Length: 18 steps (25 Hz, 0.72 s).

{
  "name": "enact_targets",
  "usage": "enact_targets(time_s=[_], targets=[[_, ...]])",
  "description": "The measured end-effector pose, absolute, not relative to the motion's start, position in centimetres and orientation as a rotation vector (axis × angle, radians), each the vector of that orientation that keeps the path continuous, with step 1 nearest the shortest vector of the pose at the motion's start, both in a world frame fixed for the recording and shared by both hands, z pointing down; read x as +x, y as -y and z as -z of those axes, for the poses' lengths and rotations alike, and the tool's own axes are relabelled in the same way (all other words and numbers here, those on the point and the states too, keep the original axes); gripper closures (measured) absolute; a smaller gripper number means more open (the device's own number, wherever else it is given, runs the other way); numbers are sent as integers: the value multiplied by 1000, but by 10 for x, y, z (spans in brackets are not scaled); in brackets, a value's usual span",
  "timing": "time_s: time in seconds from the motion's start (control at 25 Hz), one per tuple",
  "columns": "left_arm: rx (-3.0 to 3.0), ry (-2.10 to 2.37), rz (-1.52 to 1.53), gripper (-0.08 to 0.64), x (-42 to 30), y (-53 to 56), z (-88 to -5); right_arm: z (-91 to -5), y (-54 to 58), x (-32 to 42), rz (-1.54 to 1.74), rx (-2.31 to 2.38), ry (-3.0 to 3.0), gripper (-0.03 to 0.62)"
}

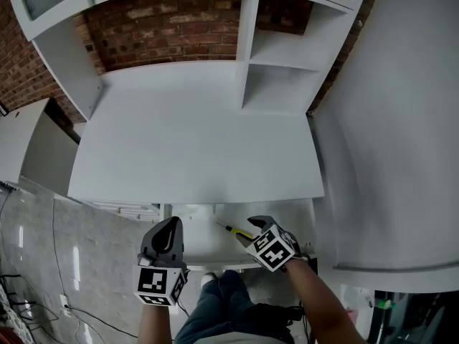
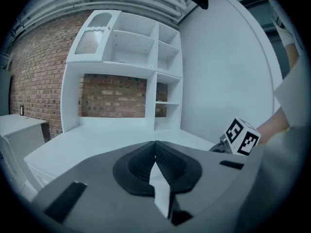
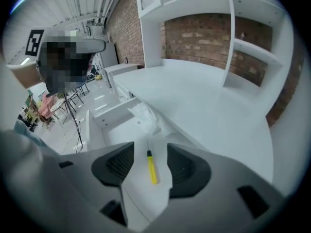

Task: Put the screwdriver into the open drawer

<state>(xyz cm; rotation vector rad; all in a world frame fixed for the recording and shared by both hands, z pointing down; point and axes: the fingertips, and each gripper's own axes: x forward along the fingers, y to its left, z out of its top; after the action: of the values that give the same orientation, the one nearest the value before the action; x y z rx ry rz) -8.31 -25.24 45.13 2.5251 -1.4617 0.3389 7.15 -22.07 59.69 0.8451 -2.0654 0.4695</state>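
The right gripper's (image 3: 150, 147) fingers (image 3: 119, 161) stand released, wide apart and grasping nothing. Seen between them, lower down, the yellow-handled screwdriver (image 3: 152, 169) lies flat on the floor of the open drawer (image 3: 128, 130), untouched, its dark end pointing toward a crumpled white sheet (image 3: 146, 116) further along the drawer. The left gripper (image 2: 155, 149) has its fingers (image 2: 170, 164) clenched together on nothing; it hangs just in front of the counter's (image 1: 201, 142) edge, left of the right gripper. Behind the white counter rise white shelves (image 1: 280, 70) against a brick wall (image 1: 165, 27).
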Motion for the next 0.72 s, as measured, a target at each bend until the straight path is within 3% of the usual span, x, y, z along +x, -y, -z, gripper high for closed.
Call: enact_targets(time_s=[0.08, 0.36, 0.72], targets=[[2531, 1436, -324, 546, -76, 256, -447, -575, 221, 75, -456, 901, 2083, 389], [2584, 1427, -259, 546, -59, 263, -427, -495, 220, 98, -441, 1224, 2151, 580], [2713, 1421, -157, 546, -37, 270, -382, -404, 214, 128, -239, 1561, 2223, 582]])
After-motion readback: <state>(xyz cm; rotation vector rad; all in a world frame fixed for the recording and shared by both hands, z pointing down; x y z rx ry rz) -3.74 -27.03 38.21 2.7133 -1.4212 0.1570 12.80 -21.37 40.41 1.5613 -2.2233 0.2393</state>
